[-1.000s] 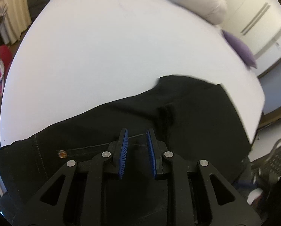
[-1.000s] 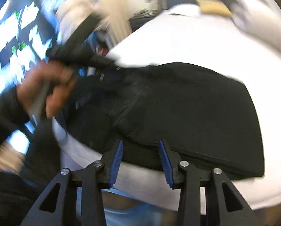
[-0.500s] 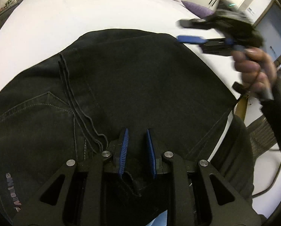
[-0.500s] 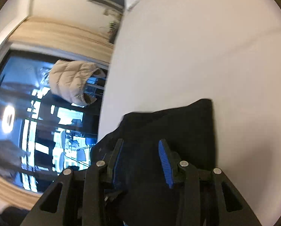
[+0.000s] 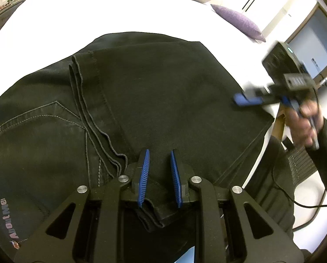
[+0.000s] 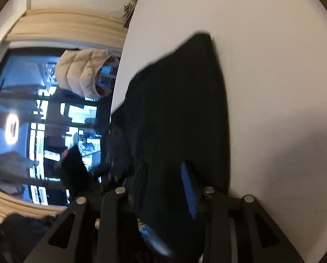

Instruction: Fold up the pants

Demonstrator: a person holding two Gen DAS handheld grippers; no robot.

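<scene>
Closest in, the left hand-held gripper (image 5: 159, 164) sits over the near edge of the black jeans (image 5: 152, 92) with its pads apart, a bit of fabric between them but not pinched. The jeans lie folded on the white bed (image 5: 119, 11). The right hand-held gripper (image 5: 249, 99) hovers by the far-right edge, can't tell its state; looks like the last fold, so next is grabbing both edges.

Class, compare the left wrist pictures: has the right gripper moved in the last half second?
Yes. The right gripper has dropped from beside the purple cushion to the right edge of the black pants.
</scene>
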